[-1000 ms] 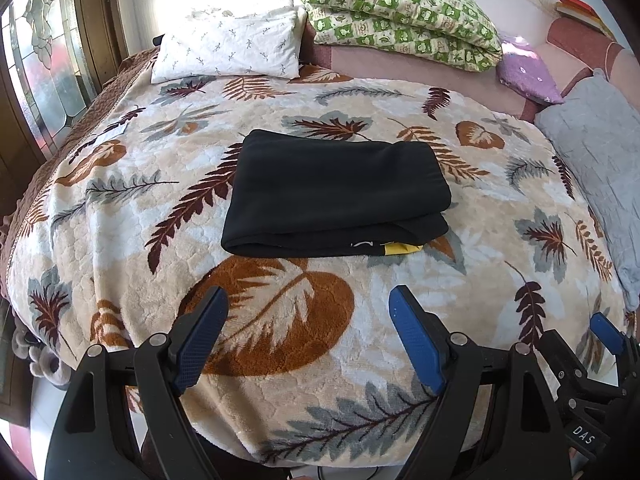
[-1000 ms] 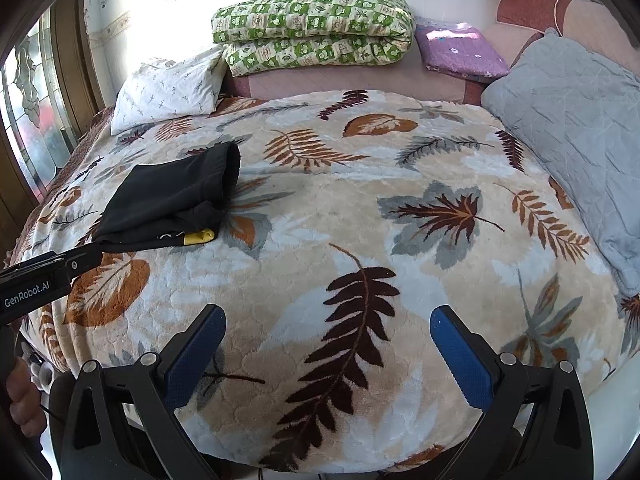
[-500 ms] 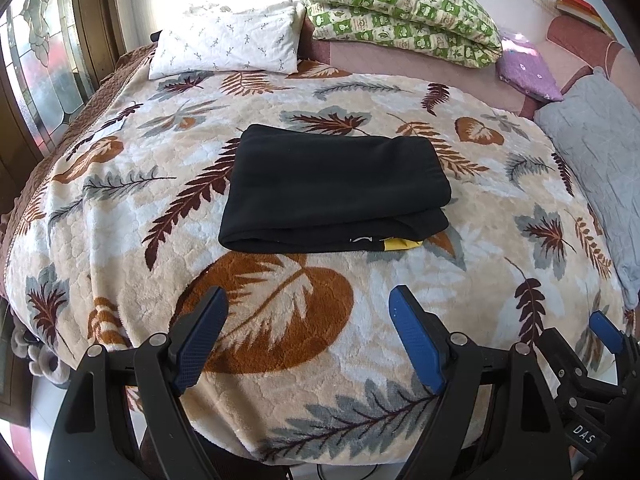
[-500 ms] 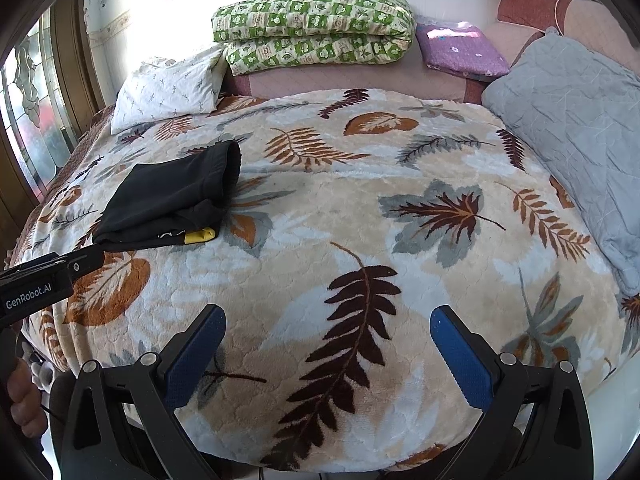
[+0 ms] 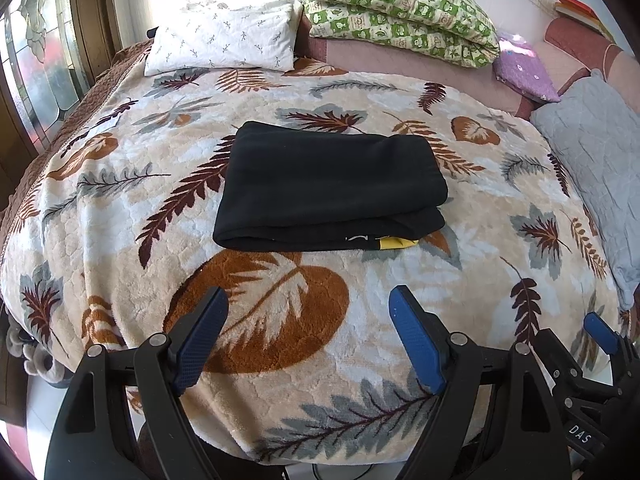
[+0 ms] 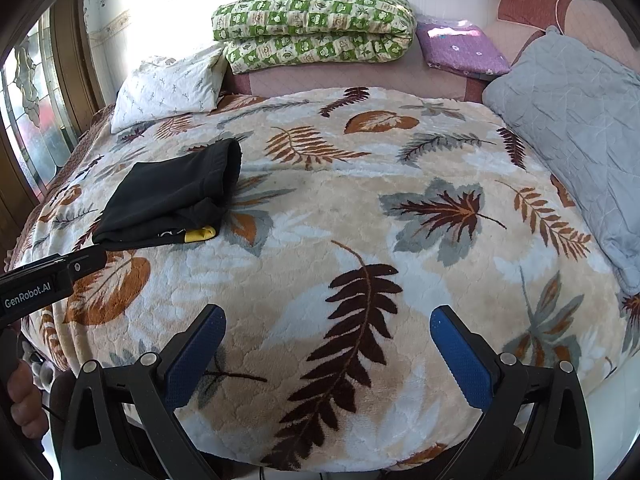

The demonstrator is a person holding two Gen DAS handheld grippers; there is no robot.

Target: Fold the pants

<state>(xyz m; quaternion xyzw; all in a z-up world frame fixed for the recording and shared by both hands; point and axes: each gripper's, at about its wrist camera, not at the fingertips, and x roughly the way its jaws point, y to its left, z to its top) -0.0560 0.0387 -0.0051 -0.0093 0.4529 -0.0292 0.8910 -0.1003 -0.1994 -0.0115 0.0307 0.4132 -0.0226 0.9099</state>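
Two tongs hang over the near edge of the bed, both spread wide with nothing between their blue pads: the left gripper points at the pants and the right gripper at bare blanket well to the side of them. The pants lie on the leaf-print blanket, already doubled into a neat black rectangle, well apart from either tool, with a yellow tag poking out at the near right corner. By the look of it the folding is done or nearly so, and the risk now is undoing it. A pinch at only the top layer would peel the stack open; a pinch too deep could catch the plush blanket and drag it along. Lifting from one corner alone would let the soft cloth sag and slide out of square.
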